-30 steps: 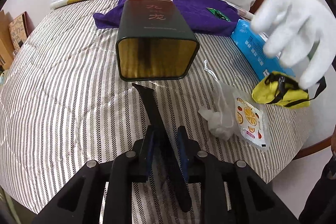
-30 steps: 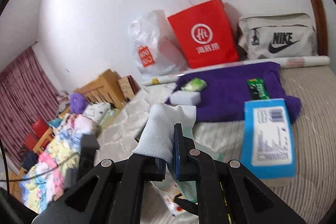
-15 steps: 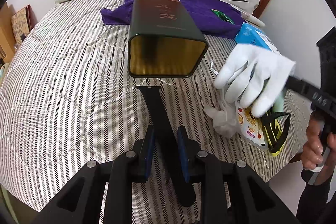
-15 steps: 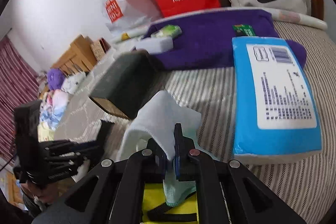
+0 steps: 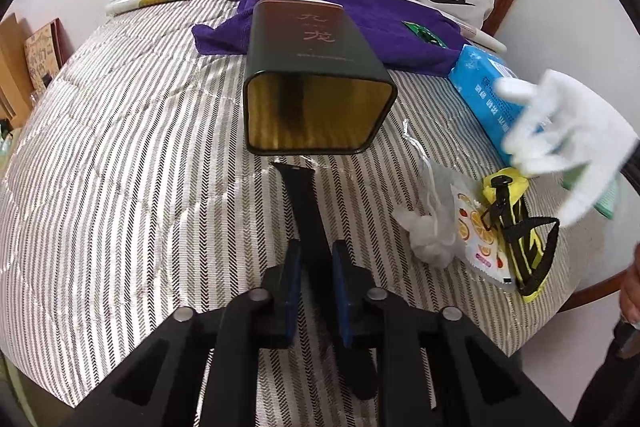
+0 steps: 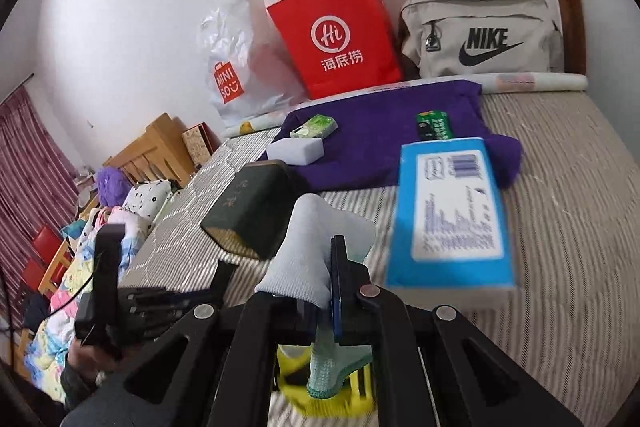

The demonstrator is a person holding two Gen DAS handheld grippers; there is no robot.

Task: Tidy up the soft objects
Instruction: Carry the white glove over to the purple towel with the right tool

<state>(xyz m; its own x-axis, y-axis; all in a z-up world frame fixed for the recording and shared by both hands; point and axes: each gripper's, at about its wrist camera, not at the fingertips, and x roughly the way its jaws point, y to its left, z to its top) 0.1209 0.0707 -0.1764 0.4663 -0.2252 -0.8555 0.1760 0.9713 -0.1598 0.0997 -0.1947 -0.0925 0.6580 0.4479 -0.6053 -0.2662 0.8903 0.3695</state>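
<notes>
My left gripper [image 5: 314, 267] is shut on a black strap [image 5: 306, 203] whose far end lies just before the open mouth of a dark green tin [image 5: 320, 83] lying on its side on the striped bed. My right gripper [image 6: 320, 267] is shut on a white knit glove [image 6: 316, 251] with a green cuff, held in the air; the glove shows blurred at the right of the left wrist view [image 5: 568, 147]. A yellow pouch [image 5: 516, 219], a white mesh ball [image 5: 432, 231] and an orange-print sachet [image 5: 480, 239] lie at the bed's right edge.
A purple towel [image 6: 384, 139] at the back carries a white sponge [image 6: 296, 149], a green tissue pack [image 6: 316, 127] and a green packet [image 6: 434, 125]. A blue tissue pack [image 6: 452, 215] lies beside it. Red bag [image 6: 340, 35], Miniso bag [image 6: 232, 67] and Nike bag [image 6: 480, 35] line the wall.
My right gripper has lifted the glove up from the yellow pouch and swung it rightward and higher. My left gripper and the strap have stayed put.
</notes>
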